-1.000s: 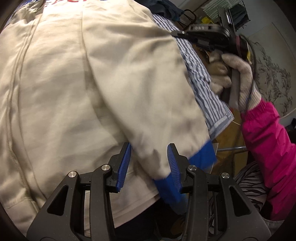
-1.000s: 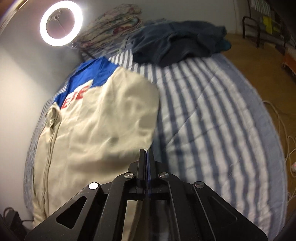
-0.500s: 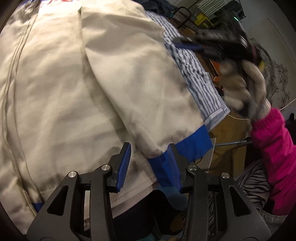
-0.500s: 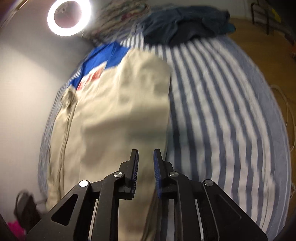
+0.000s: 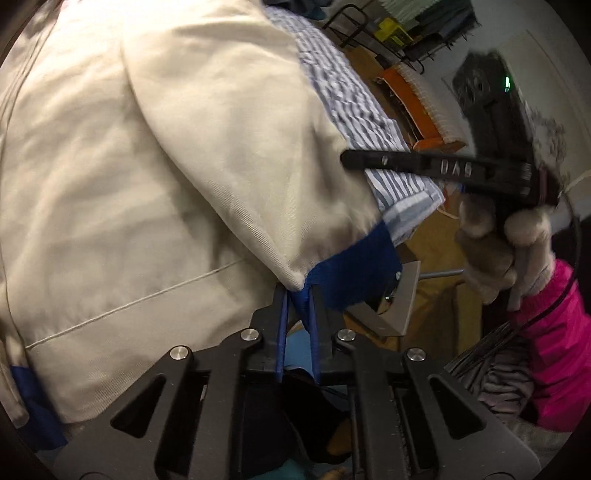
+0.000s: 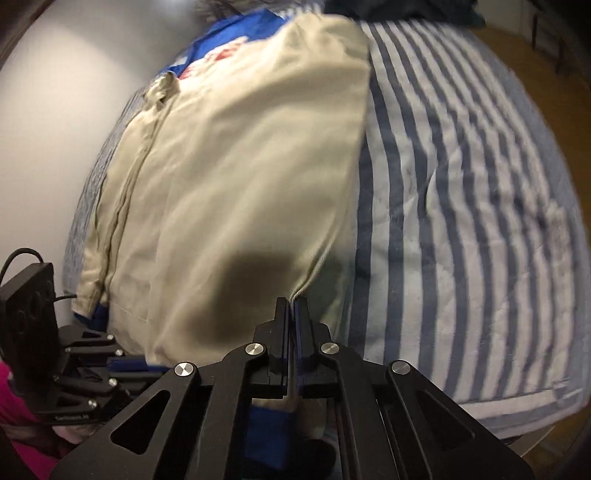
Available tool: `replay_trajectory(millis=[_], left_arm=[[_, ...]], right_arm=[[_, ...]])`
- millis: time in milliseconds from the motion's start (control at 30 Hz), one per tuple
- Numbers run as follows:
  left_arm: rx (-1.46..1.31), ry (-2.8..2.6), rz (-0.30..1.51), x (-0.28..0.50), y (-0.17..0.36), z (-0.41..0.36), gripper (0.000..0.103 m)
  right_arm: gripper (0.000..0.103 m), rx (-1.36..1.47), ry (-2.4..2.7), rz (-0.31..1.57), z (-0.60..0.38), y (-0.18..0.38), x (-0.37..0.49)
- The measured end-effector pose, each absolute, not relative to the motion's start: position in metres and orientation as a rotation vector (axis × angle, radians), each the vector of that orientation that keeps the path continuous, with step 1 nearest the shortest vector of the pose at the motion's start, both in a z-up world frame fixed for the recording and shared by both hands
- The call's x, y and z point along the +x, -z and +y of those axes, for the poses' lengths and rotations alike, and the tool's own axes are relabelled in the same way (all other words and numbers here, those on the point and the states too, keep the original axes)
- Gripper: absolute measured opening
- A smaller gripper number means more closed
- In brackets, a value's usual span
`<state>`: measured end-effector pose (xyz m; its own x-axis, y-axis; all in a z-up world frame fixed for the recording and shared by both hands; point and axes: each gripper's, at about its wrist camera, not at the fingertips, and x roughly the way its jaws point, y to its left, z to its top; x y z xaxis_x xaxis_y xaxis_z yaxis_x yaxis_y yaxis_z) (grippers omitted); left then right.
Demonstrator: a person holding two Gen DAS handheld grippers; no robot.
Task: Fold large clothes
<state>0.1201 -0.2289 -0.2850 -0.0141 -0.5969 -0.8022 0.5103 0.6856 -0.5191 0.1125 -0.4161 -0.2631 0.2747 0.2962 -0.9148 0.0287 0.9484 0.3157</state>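
Note:
A large cream jacket (image 5: 155,155) with blue trim lies spread on a striped bed, with one sleeve folded over its body. It also shows in the right wrist view (image 6: 229,177), with its blue and red collar end far from me. My left gripper (image 5: 298,299) is shut on the sleeve's blue cuff (image 5: 351,269) at the bed's near edge. My right gripper (image 6: 293,306) is shut on the cream fabric at the sleeve's right edge. It also shows in the left wrist view (image 5: 354,162), held in a gloved hand.
The blue and white striped bedspread (image 6: 461,206) lies bare to the right of the jacket. A dark pile of clothes (image 6: 399,7) sits at the bed's far end. An orange box (image 5: 417,103) and wooden floor lie beyond the bed's right edge.
My left gripper has closed from open onto the blue cuff. My right gripper opened half a second ago and is now shut on the sleeve's edge, lower and closer to the jacket.

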Motion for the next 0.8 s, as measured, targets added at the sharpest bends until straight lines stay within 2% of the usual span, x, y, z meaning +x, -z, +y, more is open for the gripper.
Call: replay_trajectory(millis=[200, 333, 400, 467, 533, 800], left_arm=[[-0.072, 0.856, 1.342, 0.119, 0.290, -0.225, 0.009], [-0.016, 0.883, 1.284, 0.108, 0.268, -0.212, 0.009], [0.007, 0.879, 1.214, 0.105, 0.255, -0.205, 0.009], [-0.001, 0.867, 1.186, 0.109, 0.250, -0.201, 0.009], [-0.029, 0.855, 1.195, 0.117, 0.252, -0.198, 0.009], [-0.067, 0.785, 1.186, 0.149, 0.261, -0.207, 0.009]], right_arm=[[0.002, 0.323, -0.129, 1.276, -0.434, 0.268, 0.108], [0.003, 0.322, -0.146, 1.266, -0.431, 0.259, 0.107], [0.009, 0.363, -0.175, 1.254, -0.434, 0.253, 0.106], [0.037, 0.396, -0.192, 1.230, -0.444, 0.248, 0.102], [0.047, 0.461, -0.205, 1.210, -0.455, 0.250, 0.095], [0.047, 0.624, -0.199, 1.247, -0.466, 0.292, 0.082]])
